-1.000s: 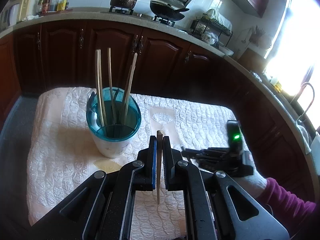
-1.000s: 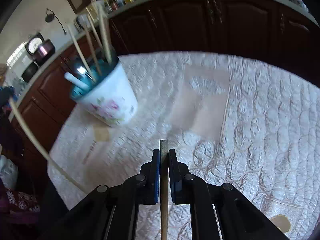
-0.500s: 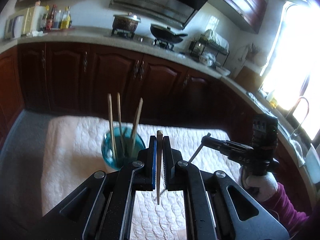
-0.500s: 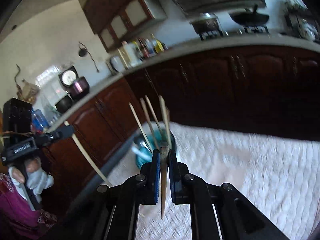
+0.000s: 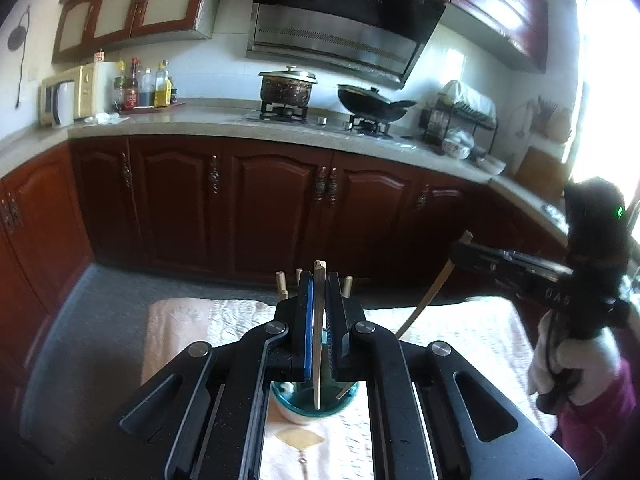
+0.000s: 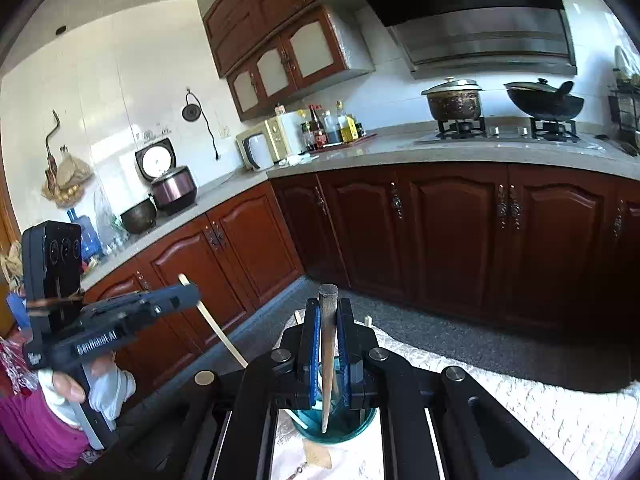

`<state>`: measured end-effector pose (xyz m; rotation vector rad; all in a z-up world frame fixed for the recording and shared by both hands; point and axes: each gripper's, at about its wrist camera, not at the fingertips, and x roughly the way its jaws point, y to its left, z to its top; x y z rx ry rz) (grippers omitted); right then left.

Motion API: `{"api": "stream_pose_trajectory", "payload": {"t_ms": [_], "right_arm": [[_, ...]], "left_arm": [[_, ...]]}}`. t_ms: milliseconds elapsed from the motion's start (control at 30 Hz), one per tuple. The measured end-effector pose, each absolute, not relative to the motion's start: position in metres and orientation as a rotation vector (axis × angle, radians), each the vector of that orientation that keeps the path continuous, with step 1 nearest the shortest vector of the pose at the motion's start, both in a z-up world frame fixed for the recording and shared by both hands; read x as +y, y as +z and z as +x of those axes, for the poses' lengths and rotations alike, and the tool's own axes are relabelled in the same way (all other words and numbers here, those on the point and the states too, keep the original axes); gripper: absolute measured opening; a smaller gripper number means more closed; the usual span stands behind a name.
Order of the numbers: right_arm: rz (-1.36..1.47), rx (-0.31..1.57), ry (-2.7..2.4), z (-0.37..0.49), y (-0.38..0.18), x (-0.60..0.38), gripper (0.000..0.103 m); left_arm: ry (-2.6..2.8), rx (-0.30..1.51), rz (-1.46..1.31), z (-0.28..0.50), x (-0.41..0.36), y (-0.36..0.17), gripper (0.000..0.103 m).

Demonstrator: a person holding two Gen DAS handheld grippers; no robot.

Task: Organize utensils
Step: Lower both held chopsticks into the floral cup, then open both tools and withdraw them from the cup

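Between the pads of the left gripper point(image 5: 318, 292) a chopstick point(image 5: 318, 332) is pinched upright, its tip over the cup point(image 5: 310, 404) just below the jaws. Other sticks point(image 5: 282, 282) poke up behind the fingers. Off to the right, the right gripper point(image 5: 460, 254) clamps a slanted chopstick point(image 5: 426, 300).

Seen from the right wrist, the right gripper point(image 6: 328, 320) is closed on a dark chopstick point(image 6: 327, 360) above the cup point(image 6: 334, 426). To its left, the left gripper point(image 6: 188, 294) holds a pale chopstick point(image 6: 222, 336).
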<state>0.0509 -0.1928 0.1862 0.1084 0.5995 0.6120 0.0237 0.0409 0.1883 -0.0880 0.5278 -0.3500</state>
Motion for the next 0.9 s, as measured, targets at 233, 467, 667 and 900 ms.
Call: {"api": "stream_pose_trajectory", "payload": {"t_ms": [233,467,667,900], "right_arm": [[0.099,0.699,0.616,0.075,0.141,-0.179,0.007],[0.121,0.798,0.609,0.088,0.098,-0.175,0.008],[0.151,0.866,0.591,0.096,0.077,-0.175,0.007],[0.158,0.887,0.576,0.095,0.070,-0.178,0.013]], "left_arm": [[-0.317,0.588,-0.059,0.048,0.029,0.151,0.004],[-0.309,0.661,-0.069,0.058,0.022,0.121,0.004],[-0.294,0.682,-0.066,0.060,0.017,0.110,0.004],[-0.277,0.697,-0.068,0.063,0.016,0.104,0.012]]}}
